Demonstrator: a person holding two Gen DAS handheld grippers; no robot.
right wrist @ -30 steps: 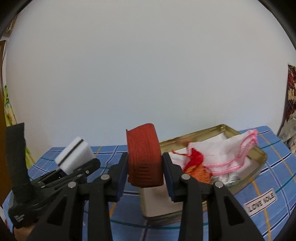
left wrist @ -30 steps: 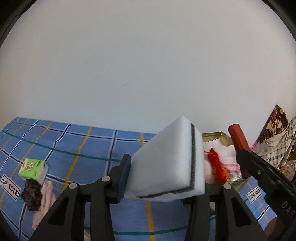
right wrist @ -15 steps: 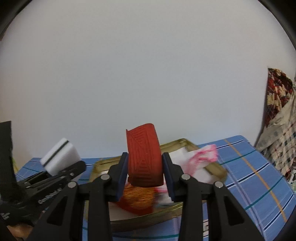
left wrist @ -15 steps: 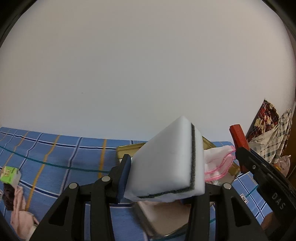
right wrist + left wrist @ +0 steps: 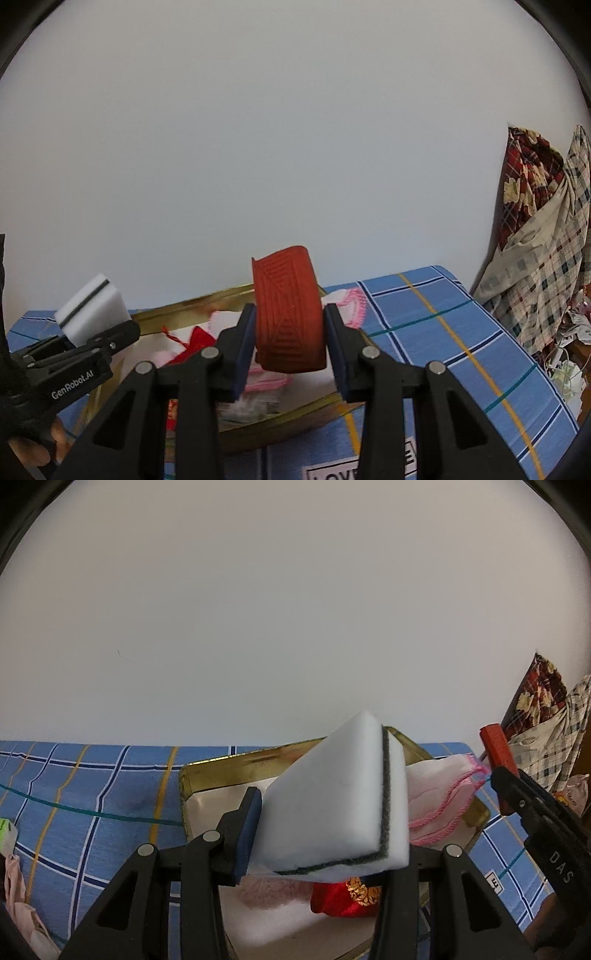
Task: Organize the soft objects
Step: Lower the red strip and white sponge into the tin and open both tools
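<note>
My left gripper (image 5: 317, 834) is shut on a white sponge with a dark stripe (image 5: 332, 805), held above the gold tin tray (image 5: 221, 771). My right gripper (image 5: 290, 343) is shut on a red ribbed soft piece (image 5: 288, 314), also over the tray (image 5: 192, 306). In the tray lie a white cloth with pink edging (image 5: 439, 797), a red pouch with gold pattern (image 5: 343, 897) and a pink fluffy item (image 5: 269, 890). The sponge (image 5: 92, 310) and left gripper show at the left of the right wrist view; the red piece (image 5: 496, 749) shows at the right of the left wrist view.
The tray sits on a blue checked cloth (image 5: 92, 794). A pale pink garment (image 5: 18, 897) and a green carton (image 5: 5, 834) lie at the far left. Patterned fabrics (image 5: 543, 236) hang at the right. A plain white wall is behind.
Both grippers have moved forward over the gold tray with their objects still held. The tray now fills the lower middle of both views.
</note>
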